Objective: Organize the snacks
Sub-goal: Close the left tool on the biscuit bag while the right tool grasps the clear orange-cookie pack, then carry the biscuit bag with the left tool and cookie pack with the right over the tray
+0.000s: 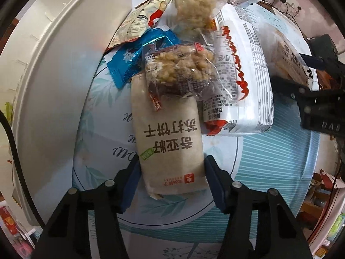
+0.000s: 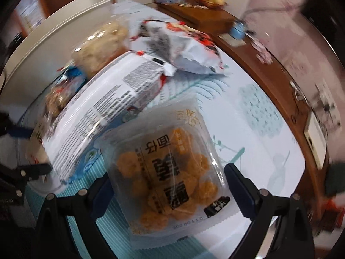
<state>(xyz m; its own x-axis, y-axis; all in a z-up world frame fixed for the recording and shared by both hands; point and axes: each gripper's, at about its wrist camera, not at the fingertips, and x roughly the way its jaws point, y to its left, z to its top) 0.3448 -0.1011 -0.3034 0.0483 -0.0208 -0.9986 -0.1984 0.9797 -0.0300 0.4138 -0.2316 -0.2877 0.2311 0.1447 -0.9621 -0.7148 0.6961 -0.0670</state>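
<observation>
- Left gripper [image 1: 171,172]: pointing down at the table, jaws pinching the near end of a beige soda-cracker packet [image 1: 170,142]. Blue pads touch both long edges of the packet.
- Cracker packet runs from the jaws toward 12 o'clock; its far end sits under a clear pack of brown nut clusters [image 1: 179,71].
- At 1 o'clock from that gripper, just beside the packet: a large white bag with red wavy print [image 1: 243,82], lying flat. A red-ended wrapper [image 1: 213,116] is wedged between it and the cracker packet.
- At 11 o'clock: a blue foil sachet [image 1: 133,58], partly under the nut pack. Beyond it at 12 o'clock, a clear bag of pale shredded snack [image 1: 198,2].
- White bin wall [image 1: 54,75] curves along 9 to 11 o'clock, off the edge of the floral tablecloth [image 1: 103,151].
- Right gripper [image 2: 168,179]: jaws spread wide, straddling a clear pack of orange fried balls [image 2: 170,172]. Pack lies flat on the cloth between the fingers. A gap shows at the right pad; contact at the left pad is unclear.
- From the right gripper, the white bag [image 2: 103,108] lies at 10 o'clock, touching the orange pack's corner. A crumpled white-and-red bag [image 2: 183,45] is at 12 o'clock, well apart.
- Right view is motion-blurred.
</observation>
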